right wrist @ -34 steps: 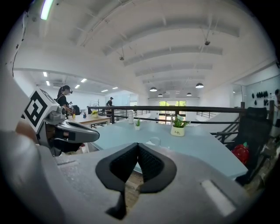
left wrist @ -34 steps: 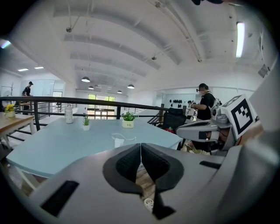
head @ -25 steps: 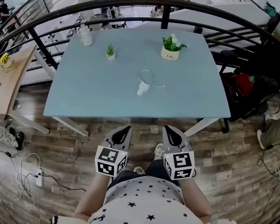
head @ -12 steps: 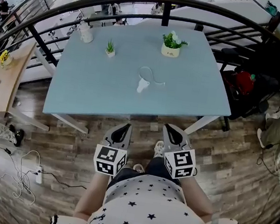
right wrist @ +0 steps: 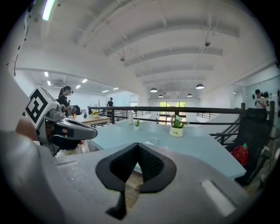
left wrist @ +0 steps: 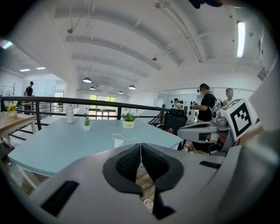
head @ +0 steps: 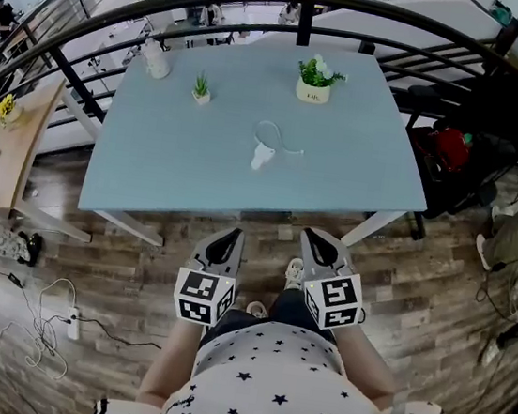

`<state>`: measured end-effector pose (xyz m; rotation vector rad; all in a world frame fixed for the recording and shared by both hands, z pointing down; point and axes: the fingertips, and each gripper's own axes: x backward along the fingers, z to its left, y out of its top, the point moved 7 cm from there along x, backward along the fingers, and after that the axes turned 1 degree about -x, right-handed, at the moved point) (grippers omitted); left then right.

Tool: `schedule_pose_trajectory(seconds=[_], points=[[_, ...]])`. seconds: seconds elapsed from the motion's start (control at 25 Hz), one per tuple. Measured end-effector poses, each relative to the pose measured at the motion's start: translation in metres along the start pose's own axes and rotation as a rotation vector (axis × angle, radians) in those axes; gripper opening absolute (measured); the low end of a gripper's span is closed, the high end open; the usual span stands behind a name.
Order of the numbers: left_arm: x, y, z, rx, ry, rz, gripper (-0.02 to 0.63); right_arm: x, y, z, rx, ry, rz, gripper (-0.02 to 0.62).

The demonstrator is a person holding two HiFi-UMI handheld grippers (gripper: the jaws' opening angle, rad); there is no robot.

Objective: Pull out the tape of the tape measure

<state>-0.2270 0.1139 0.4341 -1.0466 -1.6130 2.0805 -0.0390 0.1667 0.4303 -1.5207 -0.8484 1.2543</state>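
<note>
Pale blue, the table (head: 180,162) carries the white tape measure (head: 262,158) near its middle, with a thin white loop curling from its far side. Nothing touches it. The left gripper (head: 233,237) and the right gripper (head: 314,239) hang side by side over the wooden floor (head: 436,300), short of the table's near edge and well apart from the tape measure. Each gripper's own view shows its dark ribbed pads pressed together with nothing between them. Toward the table's far edge stand a leafy plant in a white pot (head: 315,78), a smaller plant (head: 201,90) and a white bottle (head: 156,60). A dark railing (head: 103,25) curves beyond the table.
</note>
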Motion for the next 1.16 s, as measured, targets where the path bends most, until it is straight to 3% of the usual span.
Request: schedule_pose_trajectory(seconds=[0.52,1.16], points=[[-0.002,0.006,-0.002,-0.01,0.036,-0.012,0.006,-0.006,0.009,-0.002,0.021,0.029,0.001,0.005],[-0.01,0.004,0.001,0.002,0.018,0.001,0.006,-0.017,0.009,0.001,-0.001,0.049,0.019,0.005]])
